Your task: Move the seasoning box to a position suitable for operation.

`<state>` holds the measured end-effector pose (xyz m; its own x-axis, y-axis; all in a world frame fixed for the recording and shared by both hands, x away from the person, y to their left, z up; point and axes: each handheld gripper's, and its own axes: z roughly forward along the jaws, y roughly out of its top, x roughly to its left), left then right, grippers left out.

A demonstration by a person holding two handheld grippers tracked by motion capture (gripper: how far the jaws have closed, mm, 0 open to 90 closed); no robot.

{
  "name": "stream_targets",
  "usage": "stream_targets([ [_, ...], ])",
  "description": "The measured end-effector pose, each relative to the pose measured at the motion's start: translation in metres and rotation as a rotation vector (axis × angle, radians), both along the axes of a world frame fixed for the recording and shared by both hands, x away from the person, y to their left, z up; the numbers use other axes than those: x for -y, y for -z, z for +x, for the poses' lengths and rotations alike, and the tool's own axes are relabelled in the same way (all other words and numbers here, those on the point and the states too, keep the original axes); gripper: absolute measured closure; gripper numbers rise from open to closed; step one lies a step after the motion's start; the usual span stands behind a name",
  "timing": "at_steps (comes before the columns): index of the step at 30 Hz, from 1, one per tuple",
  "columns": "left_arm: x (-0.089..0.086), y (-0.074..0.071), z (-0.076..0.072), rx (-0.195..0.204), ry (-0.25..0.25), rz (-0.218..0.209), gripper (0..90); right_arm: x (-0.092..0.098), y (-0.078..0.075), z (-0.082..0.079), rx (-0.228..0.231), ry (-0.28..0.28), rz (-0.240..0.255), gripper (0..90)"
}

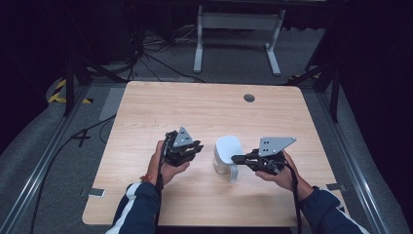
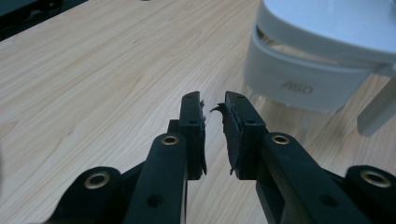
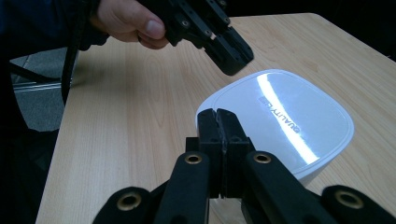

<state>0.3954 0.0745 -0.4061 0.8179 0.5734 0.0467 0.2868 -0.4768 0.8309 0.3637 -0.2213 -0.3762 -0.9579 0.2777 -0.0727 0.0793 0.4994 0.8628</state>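
**High view: lidded jug held by its handle, left gripper standing off**

High view shows a white-lidded clear jug (image 1: 227, 157) standing upright on the wooden tabletop (image 1: 146, 107), nearer the person's edge than the far edge and slightly right of the middle. The jug's handle (image 1: 234, 170) hangs on its side toward the right gripper.

**Right gripper.** The right gripper (image 1: 237, 159) reaches in from the right, and its tips meet the jug at the top of the handle. In the right gripper view the two black jaws stand pressed together with no visible gap, right at the rim of the white lid (image 3: 280, 121). Whether a thin part of the handle is pinched between them cannot be told; the contact point is hidden behind the jaws.

**Left gripper.** The left gripper (image 1: 195, 147) sits just left of the jug, apart from it. In the left gripper view its jaws are nearly closed, with a narrow slit between the worn pads (image 2: 231, 126), and nothing lies between them. The jug body (image 2: 308, 79) lies ahead and to the right of these jaws.

**Governing relation.** The jug stands between the two grippers, with its long axis vertical. The right gripper is the nearer one and is already on it. Any action by the left gripper on the lid would probably require reopening the jaws and closing the gap sideways.
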Motion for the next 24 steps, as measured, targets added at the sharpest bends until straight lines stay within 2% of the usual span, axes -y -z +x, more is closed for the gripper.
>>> stream_targets([
  [1,0.01,-0.002,0.003,0.009,0.003,0.025,78.4,0.0,0.0,0.0,-0.001,-0.002,0.001,90.0],
  [3,0.015,-0.004,0.005,0.013,0.003,0.023,78.1,0.0,0.0,-0.001,0.001,-0.004,-0.003,90.0],
  [7,0.023,-0.004,0.009,0.012,0.014,0.055,78.1,-0.001,0.0,-0.003,0.022,-0.006,-0.014,90.0],
  [10,0.028,-0.005,0.009,0.011,0.018,0.045,79.4,-0.001,0.0,-0.004,0.024,-0.006,-0.015,90.0],
  [11,0.029,-0.007,0.009,0.024,0.022,0.053,79.8,-0.001,0.0,-0.003,0.024,-0.007,-0.014,90.0],
  [13,0.032,-0.009,0.009,0.017,0.033,0.045,81.6,0.0,0.001,-0.003,0.015,-0.013,-0.013,90.0],
  [18,0.038,-0.012,0.007,0.032,0.049,0.069,83.6,-0.001,0.001,-0.003,0.01,-0.016,-0.017,90.0],
  [22,0.039,-0.015,0.006,0.047,0.06,0.088,85.3,-0.002,0.004,-0.003,0.017,-0.016,-0.04,90.0],
  [24,0.039,-0.015,0.006,0.054,0.064,0.084,87.1,-0.002,0.004,-0.003,0.013,-0.019,-0.042,90.0],
])
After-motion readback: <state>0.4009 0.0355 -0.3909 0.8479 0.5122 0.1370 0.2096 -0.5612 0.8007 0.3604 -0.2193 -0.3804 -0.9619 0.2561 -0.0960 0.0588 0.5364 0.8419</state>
